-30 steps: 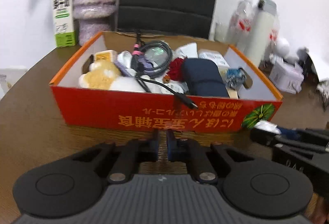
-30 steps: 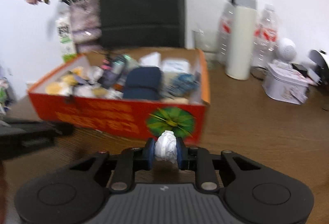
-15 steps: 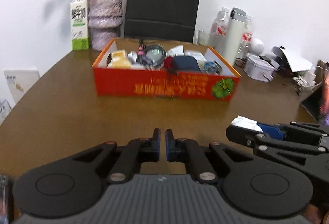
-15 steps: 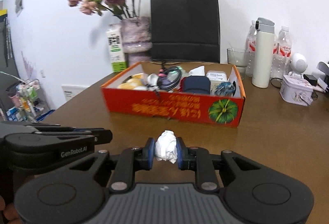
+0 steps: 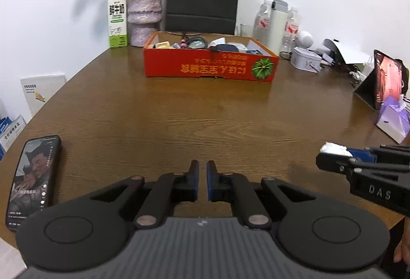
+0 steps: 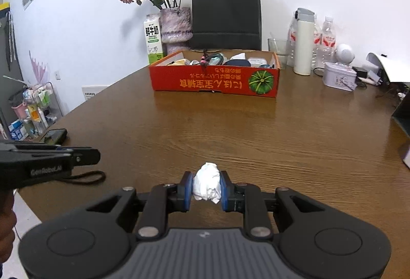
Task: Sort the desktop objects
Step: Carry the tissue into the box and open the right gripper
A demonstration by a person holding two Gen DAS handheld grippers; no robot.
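Wood-grain tabletop (image 6: 282, 140) spreads before you; your right gripper (image 6: 206, 188) pinches a crumpled white paper ball (image 6: 207, 185) near you, your left gripper (image 5: 202, 182) nearly closed, empty; red cardboard box (image 6: 212, 81) far.

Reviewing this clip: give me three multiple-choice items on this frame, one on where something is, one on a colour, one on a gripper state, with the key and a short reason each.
1. Where does the phone lie?
A. inside the box
B. flat on the table, near its edge
C. leaning on the vase

2. What colour is the outside of the box?
A. red with orange print
B. plain blue
C. plain white

3. What is the state of the right gripper?
A. wide open, nothing in it
B. shut with nothing in it
C. shut on a crumpled white paper ball

Key: 1 B, the phone rests screen up on the wooden table by its near left edge. 2 A, the front wall is red with orange characters. 3 C, both blue pads press the paper ball; the left gripper is shut and holds nothing.
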